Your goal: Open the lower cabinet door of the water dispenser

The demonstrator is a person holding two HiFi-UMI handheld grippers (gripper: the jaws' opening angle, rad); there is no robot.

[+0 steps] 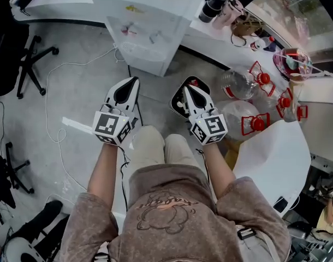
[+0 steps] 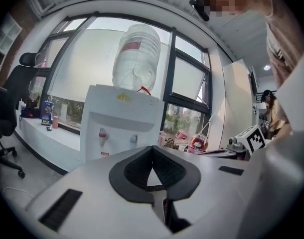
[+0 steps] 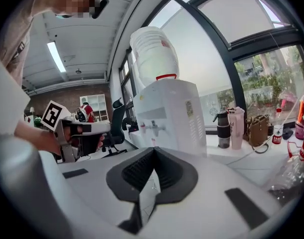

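Note:
The white water dispenser (image 1: 149,33) stands ahead of me on the floor, seen from above, its two taps facing me. In the left gripper view the dispenser (image 2: 123,126) carries an upturned clear bottle (image 2: 137,59); its lower cabinet door is hidden behind the gripper body. The right gripper view shows the dispenser (image 3: 168,114) from its side. My left gripper (image 1: 135,81) and right gripper (image 1: 187,86) hang side by side above my knees, short of the dispenser, pointing at it. Both are shut with nothing between the jaws.
Several empty water bottles with red caps (image 1: 244,87) lie on the floor at the right. A black bin (image 1: 180,103) sits under the right gripper. A black office chair (image 1: 16,53) and a white cable (image 1: 61,94) are at the left. A flask (image 1: 212,7) stands on the ledge behind.

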